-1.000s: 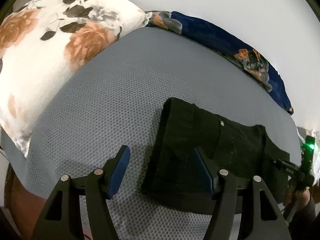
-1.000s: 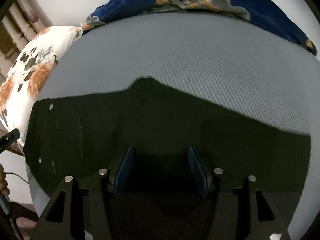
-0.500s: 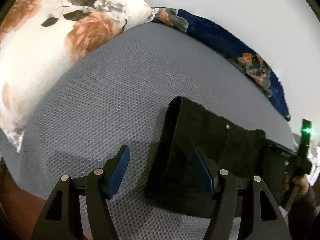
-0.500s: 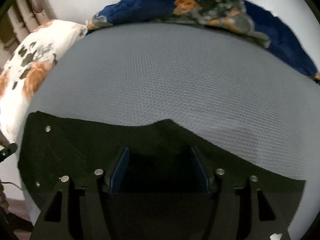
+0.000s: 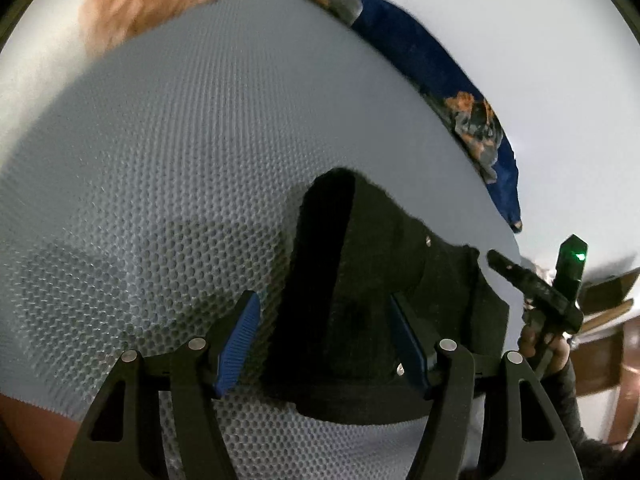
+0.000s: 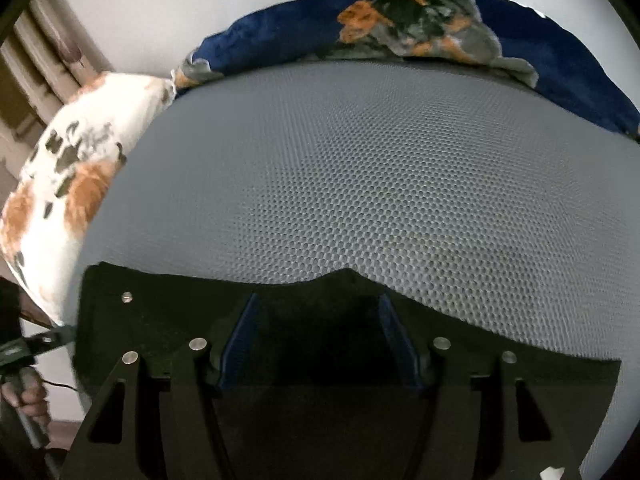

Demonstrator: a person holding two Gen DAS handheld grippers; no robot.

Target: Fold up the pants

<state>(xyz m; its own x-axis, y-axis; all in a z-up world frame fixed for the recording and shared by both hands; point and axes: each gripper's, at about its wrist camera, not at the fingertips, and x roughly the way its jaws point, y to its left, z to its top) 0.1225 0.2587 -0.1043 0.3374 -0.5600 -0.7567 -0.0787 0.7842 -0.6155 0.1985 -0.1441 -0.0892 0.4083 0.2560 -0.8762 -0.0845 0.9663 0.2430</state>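
We view a bed covered with a grey honeycomb-textured sheet [image 6: 400,184], set against a plain pale wall. Along its far edge lies a dark blue floral blanket [image 6: 400,28]; at the far left corner rests a white pillow with orange and black flowers [image 6: 68,184].

The black pants [image 5: 360,280] lie flat on the near part of the sheet, in a compact folded slab. In the left wrist view we see one short end nearest the camera, with a thicker layered edge along its left side and a small metal button [image 5: 428,240] on the upper surface. In the right wrist view the pants span almost the full width of the lower frame, with a slight peak in their far edge.

The left gripper [image 5: 324,340] points down at the near end of the pants with its blue-padded jaws spread: one pad is over bare sheet, the other over the fabric, and nothing is pinched. The right gripper [image 6: 320,340] hangs over the middle of the pants, jaws likewise apart; we cannot tell whether its pads touch the cloth. A hand [image 5: 540,340] holds the right gripper's handle.
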